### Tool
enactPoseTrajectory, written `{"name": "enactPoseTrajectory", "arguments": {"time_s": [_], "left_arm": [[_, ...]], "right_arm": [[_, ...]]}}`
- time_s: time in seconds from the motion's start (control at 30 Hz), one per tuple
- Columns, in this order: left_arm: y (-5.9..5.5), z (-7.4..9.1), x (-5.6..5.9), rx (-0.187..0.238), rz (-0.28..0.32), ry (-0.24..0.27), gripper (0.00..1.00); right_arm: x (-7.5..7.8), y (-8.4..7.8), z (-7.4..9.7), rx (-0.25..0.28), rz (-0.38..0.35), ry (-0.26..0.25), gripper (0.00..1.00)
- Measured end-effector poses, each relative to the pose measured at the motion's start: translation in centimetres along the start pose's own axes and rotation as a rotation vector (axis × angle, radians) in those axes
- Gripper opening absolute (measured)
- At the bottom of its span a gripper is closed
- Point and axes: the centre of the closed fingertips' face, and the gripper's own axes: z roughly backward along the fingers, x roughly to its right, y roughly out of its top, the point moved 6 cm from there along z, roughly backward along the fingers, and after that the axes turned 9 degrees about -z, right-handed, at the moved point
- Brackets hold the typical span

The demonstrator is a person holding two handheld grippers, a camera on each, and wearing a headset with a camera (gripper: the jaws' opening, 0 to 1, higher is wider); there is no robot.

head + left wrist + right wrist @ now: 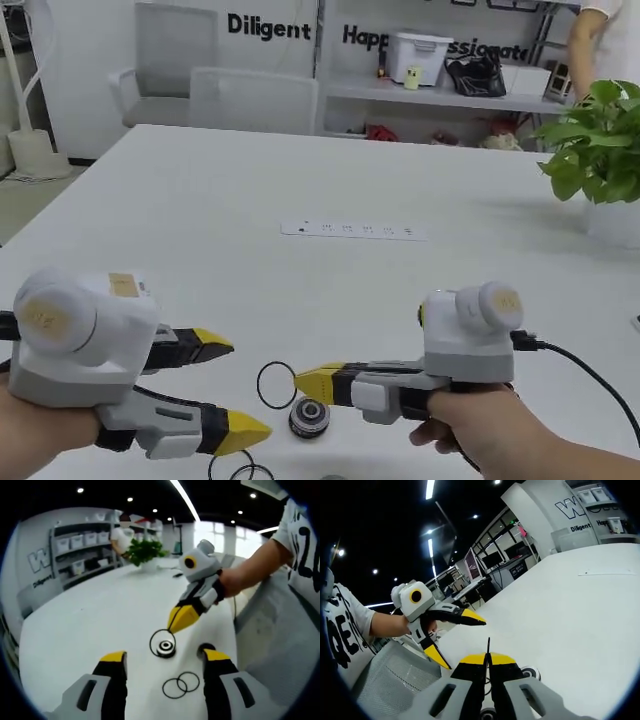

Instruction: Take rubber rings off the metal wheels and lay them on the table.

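Note:
My right gripper (318, 382) is shut on a thin black rubber ring (275, 385), which hangs just above and to the left of a small metal wheel (309, 417) on the white table (300, 180). In the right gripper view the ring (488, 647) shows edge-on between the closed yellow jaws, with the wheel (530, 671) just beyond. My left gripper (232, 390) stands open at the lower left, holding nothing. Two loose rubber rings (240, 468) lie on the table near it. The left gripper view looks past its open jaws at the wheel (165, 648), the held ring (153, 647) and the two loose rings (181, 684).
A white power strip (352, 230) lies in the middle of the table. At the right edge stands a potted plant (600, 150). Chairs (250, 100) and shelves (440, 95) are behind the far edge, with a person (605, 40) at the back right.

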Motion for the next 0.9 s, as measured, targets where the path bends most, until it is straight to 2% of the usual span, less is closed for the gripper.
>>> {"name": "enactPoseTrajectory", "arguments": {"time_s": [0.43,0.9], "left_arm": [[-0.9,1.8,0.5,-0.012,0.008,0.022,0.68],[-2.2,2.5,1.0,-0.041,0.01,0.018,0.73]], "right_arm": [[-0.8,-0.4,-0.7,-0.019,-0.001,0.027,0.0],[-1.3,-1.7,-1.7,-0.081,0.001,0.048,0.0]]}}
